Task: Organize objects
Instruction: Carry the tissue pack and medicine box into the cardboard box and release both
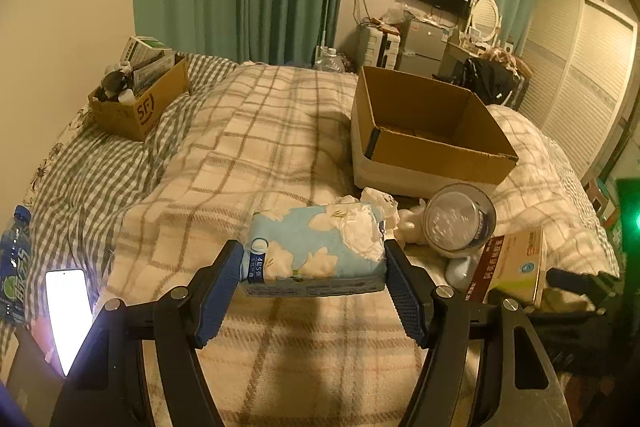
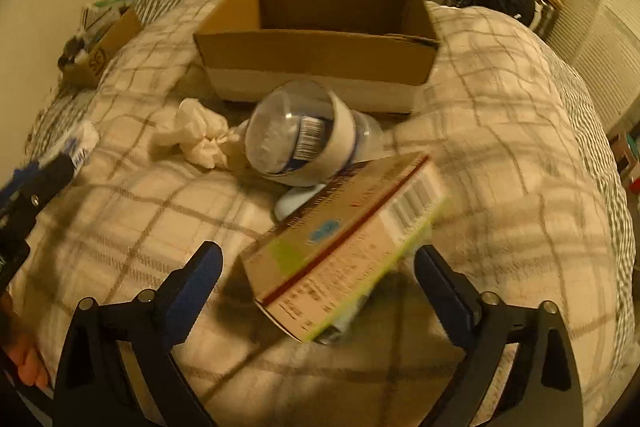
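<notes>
Left gripper clamps the soft blue floral tissue pack; the open brown cardboard box on the plaid bed blanket looks bare inside.

The right gripper has its fingers spread wide on either side of the tan printed carton, not touching it. Near the box's front wall lie 1 clear round tub and a crumpled white tissue. As far as the views show, nothing is packed yet: tissue pack, carton, tub and tissue are left. A fuller small cardboard box sits far left.
</notes>
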